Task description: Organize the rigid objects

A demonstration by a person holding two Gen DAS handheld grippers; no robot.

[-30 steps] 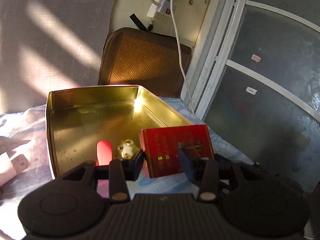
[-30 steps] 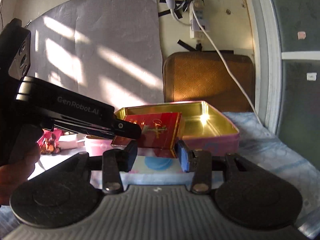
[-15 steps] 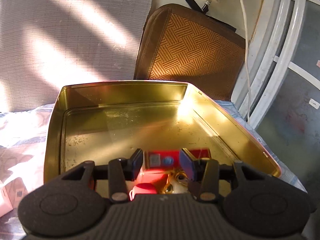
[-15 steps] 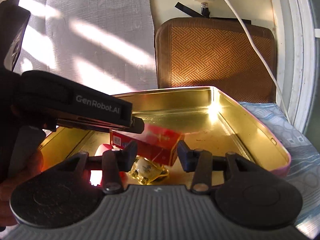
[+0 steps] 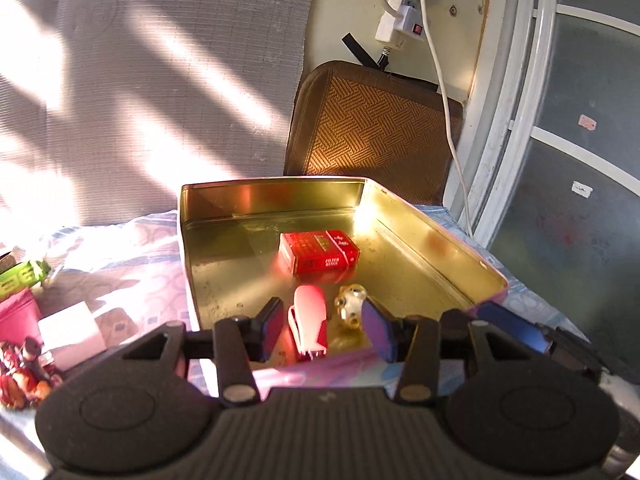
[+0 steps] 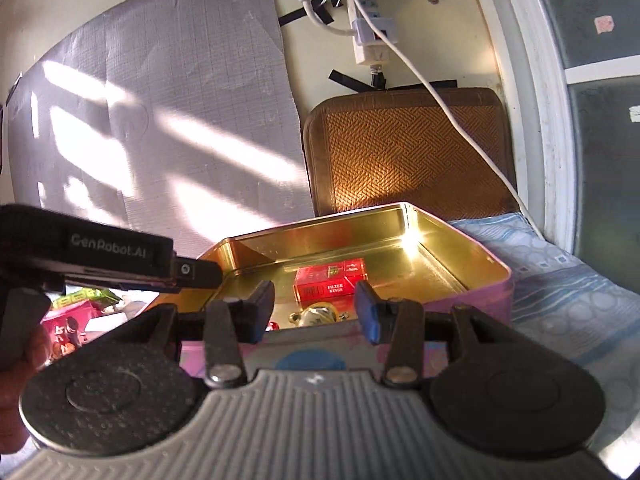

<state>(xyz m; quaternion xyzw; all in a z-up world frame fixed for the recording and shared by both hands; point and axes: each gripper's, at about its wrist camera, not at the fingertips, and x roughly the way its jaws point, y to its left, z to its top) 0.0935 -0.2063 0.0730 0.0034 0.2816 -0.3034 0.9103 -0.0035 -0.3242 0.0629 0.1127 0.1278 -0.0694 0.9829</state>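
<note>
A red cigarette pack lies flat in the gold tin just beyond the left tongs and right tongs, both spread wide and empty; only the left view shows a pink clip.

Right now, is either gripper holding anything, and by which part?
Nothing. The left gripper and right gripper are open and empty; the red pack lies in the tin.

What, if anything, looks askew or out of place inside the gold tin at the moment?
Nothing stands out. The red box lies flat in the gold tin, the pink clip and small clear trinket beside each other nearer the front.
</note>
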